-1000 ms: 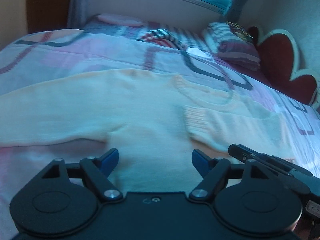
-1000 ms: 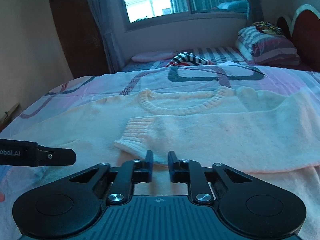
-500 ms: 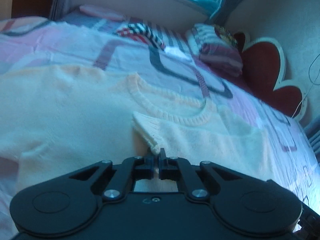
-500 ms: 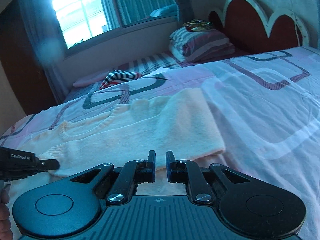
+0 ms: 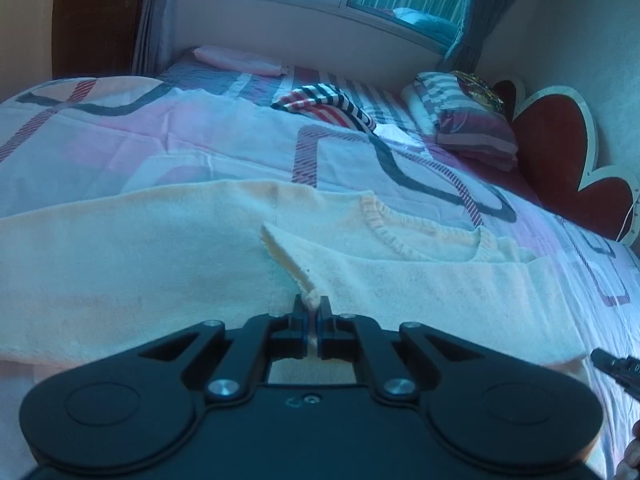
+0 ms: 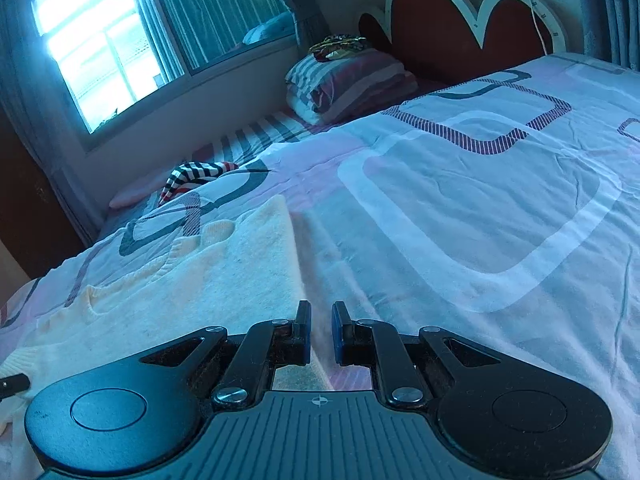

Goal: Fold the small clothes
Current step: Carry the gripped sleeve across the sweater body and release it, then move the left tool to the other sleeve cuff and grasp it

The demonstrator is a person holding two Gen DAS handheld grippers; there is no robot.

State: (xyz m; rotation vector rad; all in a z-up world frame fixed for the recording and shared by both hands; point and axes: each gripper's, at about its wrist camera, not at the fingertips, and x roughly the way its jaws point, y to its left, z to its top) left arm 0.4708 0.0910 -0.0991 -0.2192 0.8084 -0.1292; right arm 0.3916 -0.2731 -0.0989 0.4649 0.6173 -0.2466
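Right gripper (image 6: 318,330) fingers narrowly apart over the cream sweater's (image 6: 168,292) edge, patterned bed quilt (image 6: 480,208), folded striped bedding (image 6: 348,84) by the headboard (image 6: 440,24)

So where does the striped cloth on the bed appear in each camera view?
Left wrist view: the striped cloth lies upper middle, behind the cream sweater.
Right wrist view: it lies left of centre, under the window.
Shared landmark: the folded blanket by the headboard.

Cream sweater (image 5: 160,264) cut off at the left edge; right gripper (image 5: 616,372) only partly visible, perhaps with a fingertip at the lower corner.
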